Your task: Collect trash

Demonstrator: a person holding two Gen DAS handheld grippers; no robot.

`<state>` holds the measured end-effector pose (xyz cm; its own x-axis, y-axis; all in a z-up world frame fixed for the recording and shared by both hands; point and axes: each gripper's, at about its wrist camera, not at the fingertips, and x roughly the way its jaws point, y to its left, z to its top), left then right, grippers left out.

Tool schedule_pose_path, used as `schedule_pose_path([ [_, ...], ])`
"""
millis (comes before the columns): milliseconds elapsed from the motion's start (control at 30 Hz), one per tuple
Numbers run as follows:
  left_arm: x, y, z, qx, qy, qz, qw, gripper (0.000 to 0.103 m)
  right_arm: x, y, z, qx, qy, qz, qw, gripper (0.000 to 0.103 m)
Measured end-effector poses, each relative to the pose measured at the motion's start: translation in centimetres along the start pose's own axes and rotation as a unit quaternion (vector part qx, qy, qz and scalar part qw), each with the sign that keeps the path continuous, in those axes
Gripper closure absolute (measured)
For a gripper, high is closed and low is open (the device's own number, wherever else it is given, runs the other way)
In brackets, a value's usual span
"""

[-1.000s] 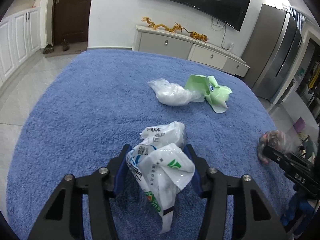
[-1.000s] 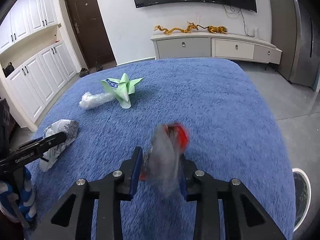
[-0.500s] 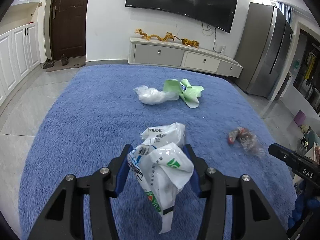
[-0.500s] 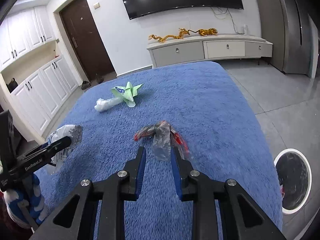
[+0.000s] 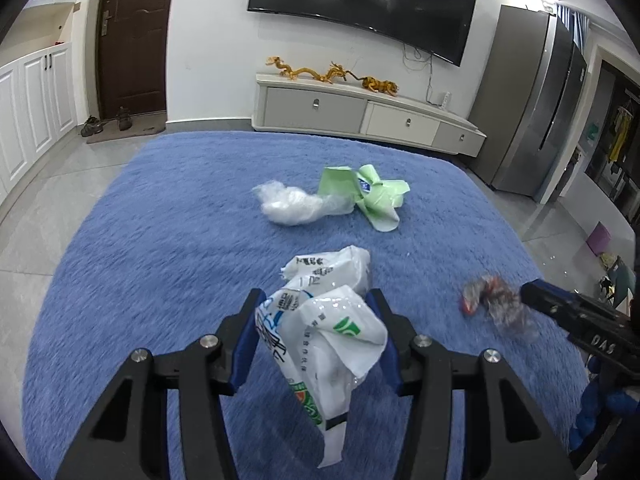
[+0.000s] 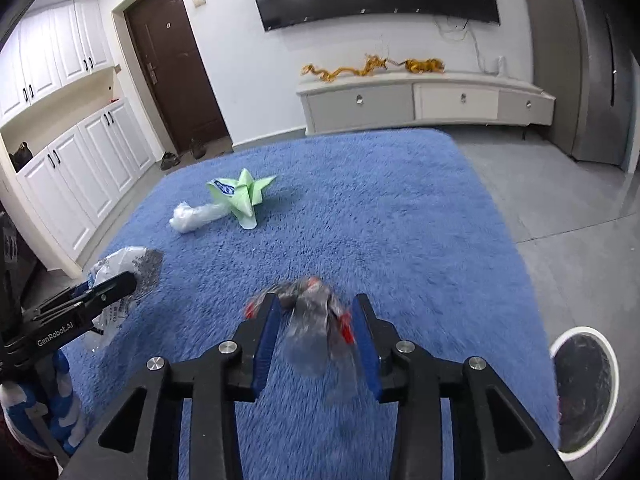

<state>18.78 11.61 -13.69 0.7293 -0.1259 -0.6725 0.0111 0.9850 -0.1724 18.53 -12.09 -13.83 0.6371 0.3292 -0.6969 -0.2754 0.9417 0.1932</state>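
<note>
My left gripper (image 5: pixel 316 312) is shut on a crumpled white plastic bag with green and blue print (image 5: pixel 324 320), held above the blue rug (image 5: pixel 160 248). My right gripper (image 6: pixel 316 316) has a clear and red wrapper (image 6: pixel 316 328) between its jaws; the wrapper is blurred and the jaws stand wider than before. The wrapper also shows in the left wrist view (image 5: pixel 492 300). A clear plastic bag (image 5: pixel 296 206) and a green paper wrapper (image 5: pixel 372 196) lie on the rug further off. They also show in the right wrist view: clear bag (image 6: pixel 196 216), green wrapper (image 6: pixel 240 196).
A round white bin with a black liner (image 6: pixel 584 388) stands on the grey floor right of the rug. A white TV cabinet (image 5: pixel 360 114) runs along the far wall. White cupboards (image 6: pixel 68 184) and a brown door (image 6: pixel 176 64) are at the left. A grey fridge (image 5: pixel 532 112) stands at the right.
Both grippers rose and tilted, so more of the room shows. The right gripper's jaws have widened around the red wrapper, which is blurred. The left still holds the white bag.
</note>
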Motion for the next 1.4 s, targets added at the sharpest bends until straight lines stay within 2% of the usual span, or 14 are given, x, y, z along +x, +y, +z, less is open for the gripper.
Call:
schedule_pose_path([
  [267, 3.2, -2.3, 1.8, 0.024, -0.006, -0.038, 0.9990, 0.054, 3.6, -0.7, 0.3, -0.026, 0.034, 0.018, 0.999, 0.068],
  [367, 4.3, -2.8, 1.2, 0.040, 0.007, -0.038, 0.9984, 0.054, 3.8, -0.6, 0.1, -0.034, 0.037, 0.025, 0.998, 0.079],
  [433, 4.6, -2.5, 1.3, 0.032, 0.014, -0.052, 0.9981, 0.054, 3.6, -0.4, 0.1, -0.039, 0.033, 0.027, 0.998, 0.086],
  [567, 4.6, -2.3, 1.2, 0.024, 0.015, -0.047, 0.9985, 0.054, 2.9, -0.1, -0.2, -0.046, 0.017, 0.019, 0.999, 0.087],
  [700, 3.7, -2.9, 1.2, 0.035, 0.008, -0.036, 0.9987, 0.055, 1.5, 0.1, -0.6, -0.048, 0.007, 0.012, 0.999, 0.088],
  [900, 1.2, -4.3, 1.2, 0.049, -0.010, -0.028, 0.9983, 0.055, -2.9, -0.1, -1.4, -0.041, -0.016, -0.006, 0.999, 0.088],
  [1400, -6.4, -9.3, -2.5, 0.103, -0.025, -0.035, 0.9938, 0.055, -11.4, -1.4, -6.6, 0.022, -0.049, -0.025, 0.998, 0.088],
])
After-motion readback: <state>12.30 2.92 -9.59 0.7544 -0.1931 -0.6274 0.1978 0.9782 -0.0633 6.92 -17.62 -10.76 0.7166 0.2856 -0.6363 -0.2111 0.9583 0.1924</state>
